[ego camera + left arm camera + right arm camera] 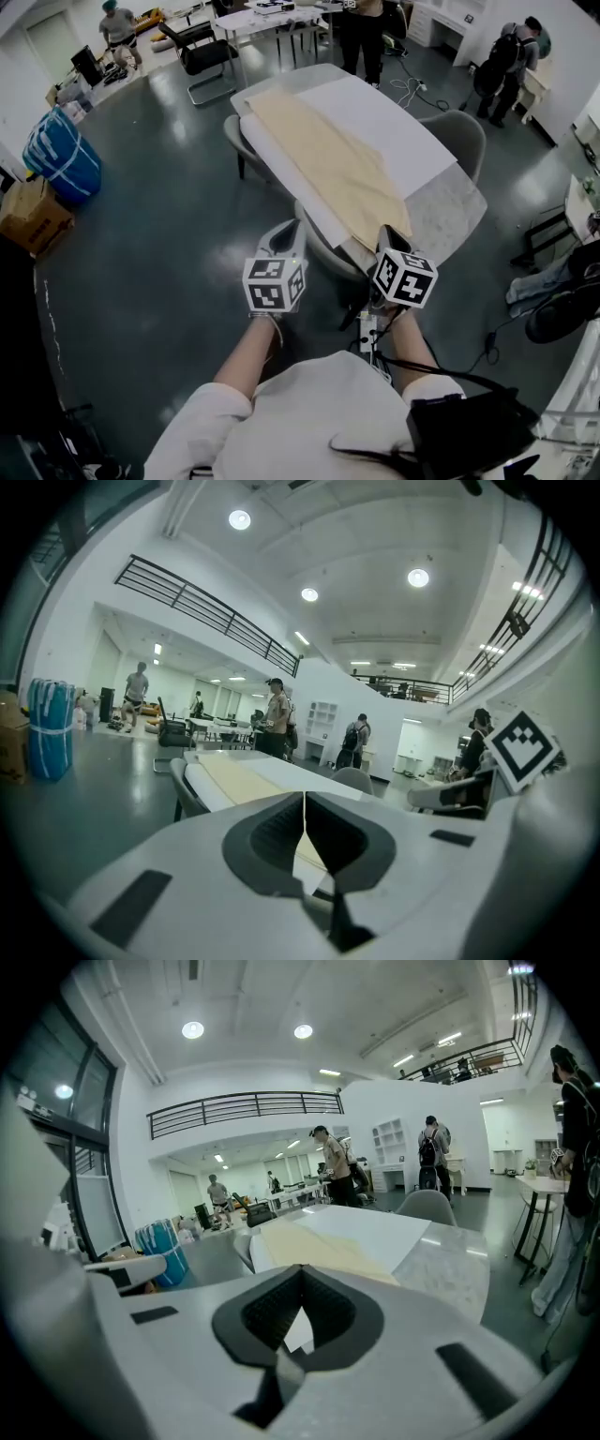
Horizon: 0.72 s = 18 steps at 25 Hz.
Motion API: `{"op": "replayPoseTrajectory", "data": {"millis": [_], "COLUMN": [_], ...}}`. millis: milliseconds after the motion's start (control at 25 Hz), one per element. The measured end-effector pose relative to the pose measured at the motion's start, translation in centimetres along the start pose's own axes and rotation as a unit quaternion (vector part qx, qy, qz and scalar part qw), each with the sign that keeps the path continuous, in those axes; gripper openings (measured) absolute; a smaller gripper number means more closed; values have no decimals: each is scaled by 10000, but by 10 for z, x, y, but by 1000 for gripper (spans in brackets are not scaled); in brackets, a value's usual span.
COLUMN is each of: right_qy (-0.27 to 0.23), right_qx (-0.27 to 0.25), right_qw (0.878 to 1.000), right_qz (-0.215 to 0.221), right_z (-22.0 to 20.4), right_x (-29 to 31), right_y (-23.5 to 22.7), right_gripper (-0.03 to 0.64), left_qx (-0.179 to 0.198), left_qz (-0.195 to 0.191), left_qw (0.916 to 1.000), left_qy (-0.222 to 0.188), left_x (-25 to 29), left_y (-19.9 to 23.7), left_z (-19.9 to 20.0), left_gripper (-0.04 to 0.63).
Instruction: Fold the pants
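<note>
Pants (328, 159): beige, laid flat lengthwise on a white sheet (389, 122) on the counter (452, 214).

Left gripper (289, 230): clenched, pads meeting on a thin line, nothing between. It sits off the counter's near-left edge, above a chair (323, 248) largely hidden beneath it.

Right gripper (389, 234): also clenched and empty, at the pants' near hem. Its marker cube blocks the view of any contact.

Matt cream cloth pants (328, 159), glossy marbled table (450, 211), shiny floor (159, 187)
</note>
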State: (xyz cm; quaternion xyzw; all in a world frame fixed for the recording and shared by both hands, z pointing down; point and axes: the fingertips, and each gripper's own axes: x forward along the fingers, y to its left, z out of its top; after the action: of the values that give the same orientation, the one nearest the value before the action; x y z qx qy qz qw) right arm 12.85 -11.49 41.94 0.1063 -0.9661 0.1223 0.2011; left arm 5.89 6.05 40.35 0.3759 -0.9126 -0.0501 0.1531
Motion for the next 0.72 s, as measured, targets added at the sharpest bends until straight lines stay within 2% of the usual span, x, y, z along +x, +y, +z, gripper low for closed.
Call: {"op": "replayPoseTrajectory", "data": {"millis": [200,480,720], "right_qy": [12,-155,-246], "right_qx": [123,275,430], "right_qw": [9994,9972,9947], "right_qz": [-336,-674,-897], "right_z": [17,75,111], "right_x": [54,131,201], "right_y": [1,38,65], "right_gripper": [-8,-8,-8], "left_qx": [36,246,195], "left_qz": [-313,-671,-807], "left_qw": [9995,9974,9965], "left_qy": [0,18,61], "left_x": [61,130,186], "left_y": [37,110,175], "left_z": [22,82,115], "left_gripper": [10,9,9]}}
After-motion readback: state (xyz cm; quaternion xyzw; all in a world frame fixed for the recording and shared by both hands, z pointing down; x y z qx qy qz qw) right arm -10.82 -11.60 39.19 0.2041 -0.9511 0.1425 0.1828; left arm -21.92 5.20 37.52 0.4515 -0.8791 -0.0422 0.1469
